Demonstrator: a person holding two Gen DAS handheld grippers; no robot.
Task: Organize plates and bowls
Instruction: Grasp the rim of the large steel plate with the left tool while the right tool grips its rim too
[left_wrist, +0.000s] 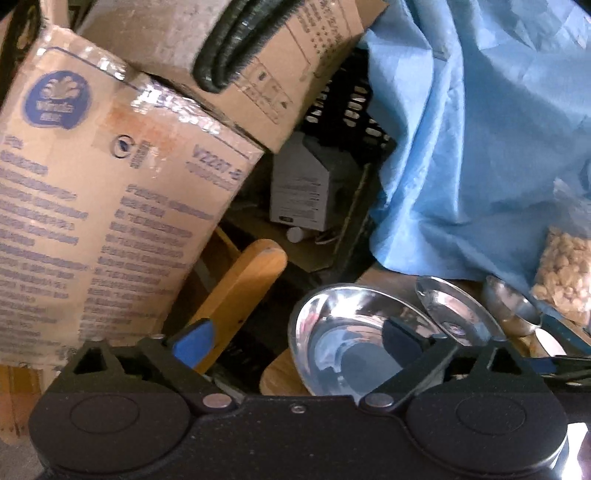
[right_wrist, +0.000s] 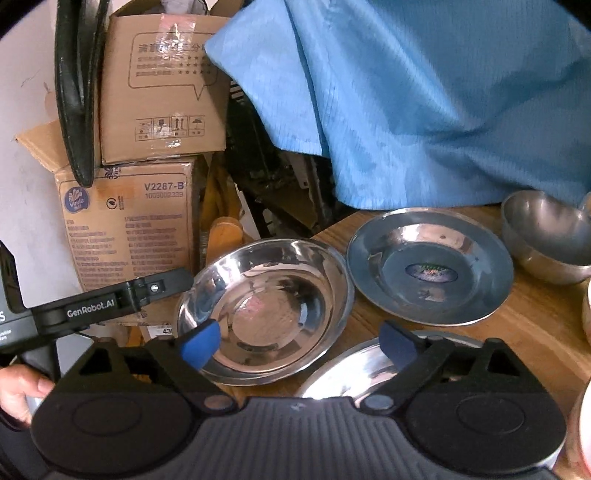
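A shiny steel plate (right_wrist: 273, 306) lies at the left corner of the wooden table (right_wrist: 535, 325). My left gripper (right_wrist: 173, 284) reaches in from the left beside its rim. In the left wrist view the same plate (left_wrist: 351, 339) lies between my open left fingers (left_wrist: 295, 336), the right pad over its bowl. A second steel plate (right_wrist: 432, 266) lies to its right, also in the left wrist view (left_wrist: 454, 310). A steel bowl (right_wrist: 546, 236) stands at the far right. My right gripper (right_wrist: 301, 343) is open and empty above a third plate (right_wrist: 351, 373) near the front edge.
Stacked cardboard boxes (right_wrist: 147, 147) stand left of the table past its edge. A blue cloth (right_wrist: 424, 103) hangs behind the plates. A wooden chair back (left_wrist: 243, 291) rises by the table corner. A bag of pale snacks (left_wrist: 565, 273) sits at the right.
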